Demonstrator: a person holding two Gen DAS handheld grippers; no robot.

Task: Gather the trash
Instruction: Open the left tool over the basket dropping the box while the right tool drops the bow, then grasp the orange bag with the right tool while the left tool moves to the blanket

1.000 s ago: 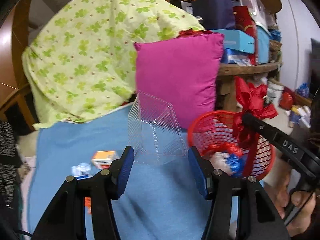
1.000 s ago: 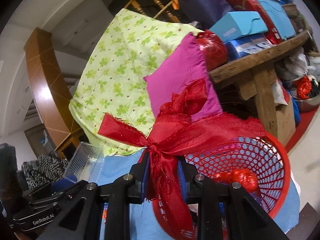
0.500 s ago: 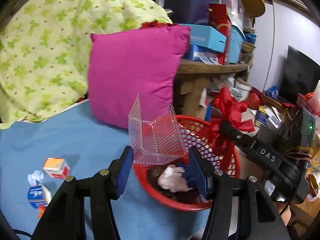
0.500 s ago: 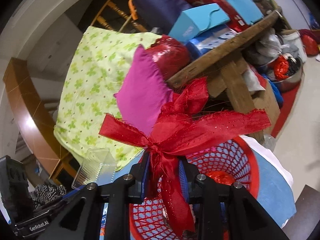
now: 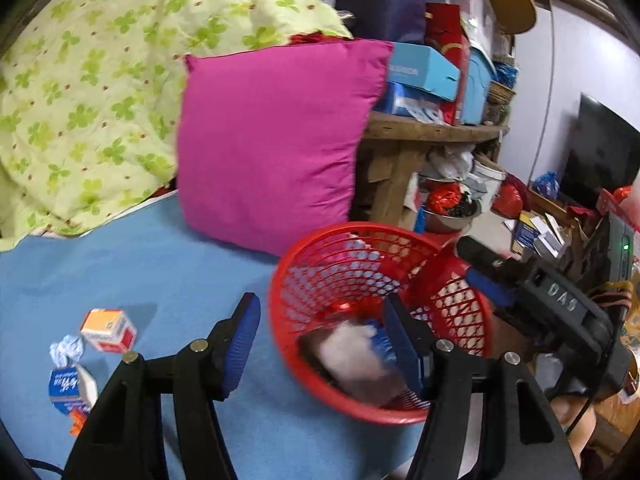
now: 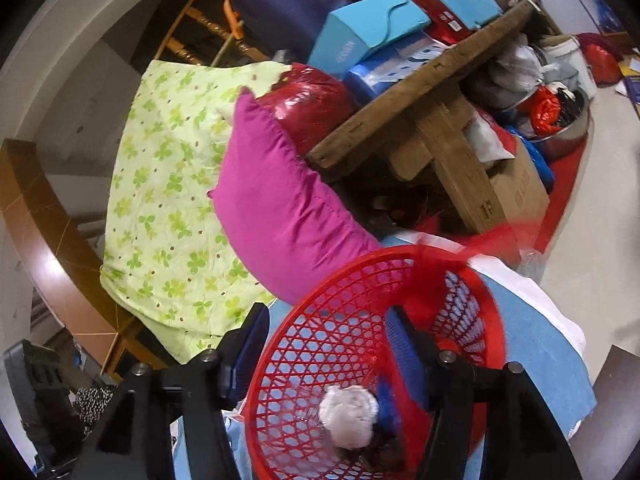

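Both my grippers, left gripper and right gripper, are opening over the red basket, empty. Leftover trash, an orange carton, lies beside it; basket overhangs the blue sheet, may tip.

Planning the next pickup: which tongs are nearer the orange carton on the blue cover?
Left. The left tongs, jaws opening, empty, hover just right of the orange carton; right tongs, also opening, empty, sit over the red basket.

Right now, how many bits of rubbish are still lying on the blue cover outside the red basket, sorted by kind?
Small cartons: 2, orange and white carton, blue and white carton
Crumpled wrappers: 1, crumpled wrapper
Total: 3
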